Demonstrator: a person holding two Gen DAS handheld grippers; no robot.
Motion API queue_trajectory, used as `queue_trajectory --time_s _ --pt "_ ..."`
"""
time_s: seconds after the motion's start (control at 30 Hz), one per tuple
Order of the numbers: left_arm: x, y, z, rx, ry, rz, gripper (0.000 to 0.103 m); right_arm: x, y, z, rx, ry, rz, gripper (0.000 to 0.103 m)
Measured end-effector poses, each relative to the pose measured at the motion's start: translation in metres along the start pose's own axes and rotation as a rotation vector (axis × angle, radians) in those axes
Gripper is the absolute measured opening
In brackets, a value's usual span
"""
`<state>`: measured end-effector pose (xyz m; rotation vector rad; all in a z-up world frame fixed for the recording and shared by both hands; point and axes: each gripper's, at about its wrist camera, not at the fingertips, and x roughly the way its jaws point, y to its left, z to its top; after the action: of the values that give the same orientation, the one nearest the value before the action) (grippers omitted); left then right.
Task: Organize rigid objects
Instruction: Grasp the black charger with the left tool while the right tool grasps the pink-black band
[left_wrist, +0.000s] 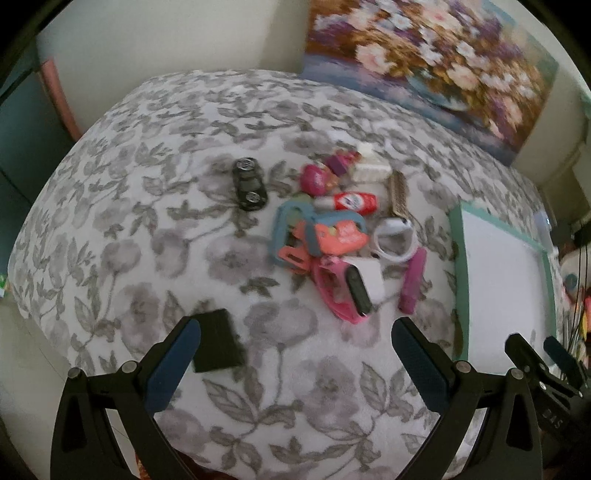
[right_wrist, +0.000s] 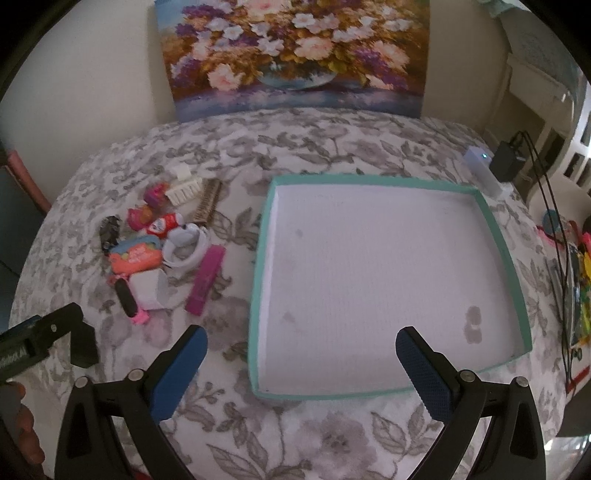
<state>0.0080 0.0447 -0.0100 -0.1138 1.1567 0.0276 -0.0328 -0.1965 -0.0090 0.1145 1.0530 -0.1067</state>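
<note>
Left wrist view shows the left tool spread wide and empty, nearer than the equally released right tool to the toy pile ahead on the bed, left of the teal-rimmed tray.

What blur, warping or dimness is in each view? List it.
Left wrist view: the toy pile and painting are smeared by blur, and the bedspread bulges from fisheye warping. Right wrist view: sharper, dim even light, the tray rim bows, corners are black.
</note>
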Motion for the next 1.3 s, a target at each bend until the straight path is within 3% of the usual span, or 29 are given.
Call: queue_trajectory --time_s 0.33,0.67,0.8,0.9,1.07,1.13,1.3 --pt "0.008 0.05 0.006 -0.077 0.024 0.037 0.103 -0.001 0.05 0.027 -0.079 0.025 0.109 0.103" --pt "0.043 0.053 -0.009 -0.094 0.106 0.001 0.102 0.036 0.094 0.03 -0.115 0.109 0.164 0.103" --pt "0.057 0.054 -0.014 -0.097 0.148 -0.015 0.084 0.049 0.105 0.031 -0.11 0.127 0.193 0.103" --pt "0.063 0.058 -0.018 -0.116 0.165 -0.029 0.078 0.054 0.117 0.031 -0.135 0.131 0.207 0.103" --pt "0.065 0.063 -0.021 -0.125 0.171 -0.043 0.058 0.058 0.135 0.03 -0.173 0.125 0.236 0.099" --pt "0.066 0.064 -0.022 -0.125 0.171 -0.051 0.044 0.059 0.14 0.029 -0.184 0.123 0.242 0.095" --pt "0.067 0.066 -0.021 -0.142 0.152 -0.078 0.045 0.065 0.147 0.028 -0.191 0.137 0.245 0.08"
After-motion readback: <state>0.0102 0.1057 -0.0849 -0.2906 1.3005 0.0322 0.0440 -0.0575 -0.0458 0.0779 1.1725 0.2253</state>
